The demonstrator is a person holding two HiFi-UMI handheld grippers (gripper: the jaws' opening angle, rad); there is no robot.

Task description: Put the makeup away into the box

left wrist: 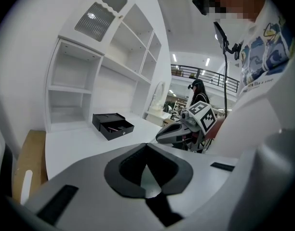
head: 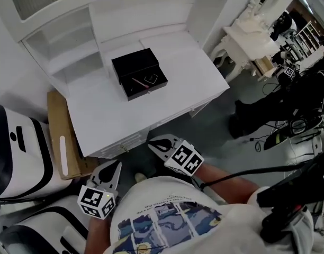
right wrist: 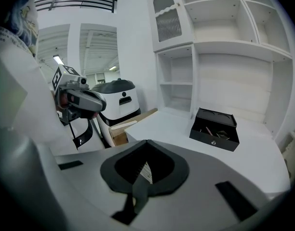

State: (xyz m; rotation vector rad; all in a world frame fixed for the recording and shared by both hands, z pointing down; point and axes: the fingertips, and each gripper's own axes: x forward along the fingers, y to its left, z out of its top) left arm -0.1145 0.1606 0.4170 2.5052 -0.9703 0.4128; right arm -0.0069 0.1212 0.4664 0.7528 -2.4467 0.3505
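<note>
A black makeup box (head: pixel 139 73) sits on the white desk (head: pixel 167 105) with its drawer pulled open. A thin pink stick (head: pixel 138 82) and small dark items lie in the drawer. The box also shows in the left gripper view (left wrist: pixel 113 125) and in the right gripper view (right wrist: pixel 215 129). Both grippers hang below the desk's front edge, close to my body and well short of the box. My left gripper (head: pixel 117 166) (left wrist: pixel 146 148) is shut and holds nothing. My right gripper (head: pixel 151 142) (right wrist: pixel 146 143) is also shut and empty.
White shelving (head: pixel 66 52) rises behind the desk. A cardboard box (head: pixel 59 136) and a white-and-black machine (head: pixel 19 152) stand left of the desk. At the right are a white dresser (head: pixel 252 36), cables and a person's dark legs (head: pixel 257 115).
</note>
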